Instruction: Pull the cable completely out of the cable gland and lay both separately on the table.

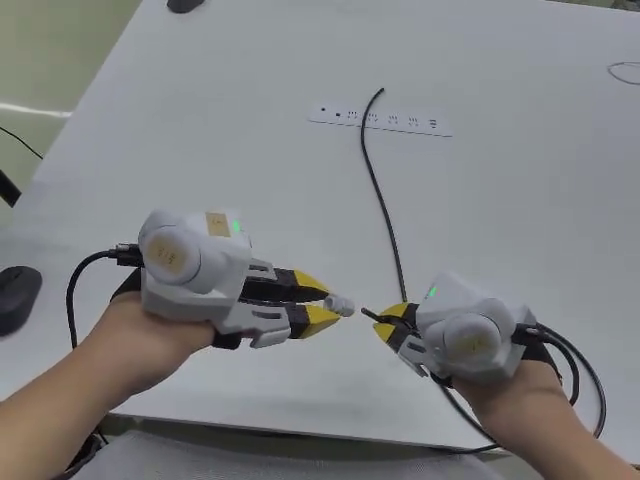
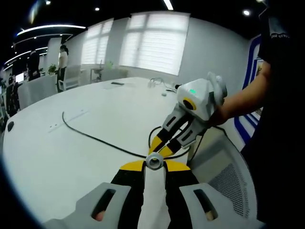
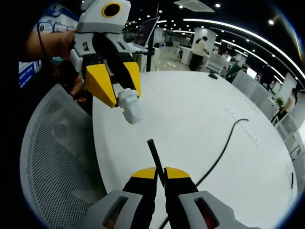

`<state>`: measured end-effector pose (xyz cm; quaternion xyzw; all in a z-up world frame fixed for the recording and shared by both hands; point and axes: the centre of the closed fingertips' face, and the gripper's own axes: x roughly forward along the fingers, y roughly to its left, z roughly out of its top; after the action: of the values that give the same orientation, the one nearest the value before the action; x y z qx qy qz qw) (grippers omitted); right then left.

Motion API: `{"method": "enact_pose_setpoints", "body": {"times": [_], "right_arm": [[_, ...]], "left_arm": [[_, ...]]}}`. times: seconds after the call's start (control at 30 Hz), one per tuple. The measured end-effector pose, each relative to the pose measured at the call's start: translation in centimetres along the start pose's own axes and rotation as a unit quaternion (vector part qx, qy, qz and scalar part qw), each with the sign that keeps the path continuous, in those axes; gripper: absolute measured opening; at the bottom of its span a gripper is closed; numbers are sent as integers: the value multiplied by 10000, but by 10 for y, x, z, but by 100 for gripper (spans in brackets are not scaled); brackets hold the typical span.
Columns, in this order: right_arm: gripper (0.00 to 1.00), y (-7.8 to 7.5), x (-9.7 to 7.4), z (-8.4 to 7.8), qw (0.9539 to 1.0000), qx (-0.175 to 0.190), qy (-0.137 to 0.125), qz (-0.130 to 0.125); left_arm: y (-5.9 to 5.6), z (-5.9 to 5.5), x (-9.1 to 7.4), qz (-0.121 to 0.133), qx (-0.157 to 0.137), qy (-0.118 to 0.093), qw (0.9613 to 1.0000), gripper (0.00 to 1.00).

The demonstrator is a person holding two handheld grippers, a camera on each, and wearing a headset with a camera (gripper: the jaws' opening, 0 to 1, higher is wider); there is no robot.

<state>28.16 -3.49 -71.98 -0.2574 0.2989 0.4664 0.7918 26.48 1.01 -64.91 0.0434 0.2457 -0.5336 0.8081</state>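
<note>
My left gripper (image 1: 330, 303) is shut on a small white cable gland (image 1: 341, 305), held just above the white table (image 1: 200, 130) near its front edge. My right gripper (image 1: 388, 321) is shut on the end of a black cable (image 1: 385, 215), whose free tip points at the gland with a small gap between them. The cable runs away across the table. In the left gripper view the gland (image 2: 154, 161) sits between my yellow tips (image 2: 154, 166), facing the right gripper (image 2: 159, 148). The right gripper view has the cable end (image 3: 154, 155) sticking up from my jaws (image 3: 159, 172), and the gland (image 3: 131, 106) apart from it.
A white power strip (image 1: 380, 120) lies across the far middle of the table, with the cable passing it. A dark rounded object (image 1: 15, 295) sits at the left edge. A grey mesh chair (image 3: 52, 157) stands below the table's front edge. People stand far back in the room.
</note>
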Motion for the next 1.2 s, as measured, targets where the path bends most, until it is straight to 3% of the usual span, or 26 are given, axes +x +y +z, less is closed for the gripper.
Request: {"method": "enact_pose_setpoints", "body": {"times": [0.4,0.5,0.6,0.67,0.93,1.2], "right_arm": [[0,-12,5,9,9997,224,19,-45],[0,-17,8,15,9993,346,5,-100],[0,-19,12,20,9990,447,-4,-89],[0,-20,15,24,9992,385,20,-134],[0,-36,26,52,9983,327,-153,-460],[0,-40,46,84,9983,274,-245,-459]], "left_arm": [[10,-14,0,-11,-105,-205,9997,15],[13,-21,0,-13,47,-107,9999,15],[16,-20,-2,-84,266,-248,9993,15],[19,-23,-3,-92,215,-252,9994,15],[29,-40,-6,-147,155,-182,9996,15],[41,-58,-7,-209,24,-236,9995,15]]}}
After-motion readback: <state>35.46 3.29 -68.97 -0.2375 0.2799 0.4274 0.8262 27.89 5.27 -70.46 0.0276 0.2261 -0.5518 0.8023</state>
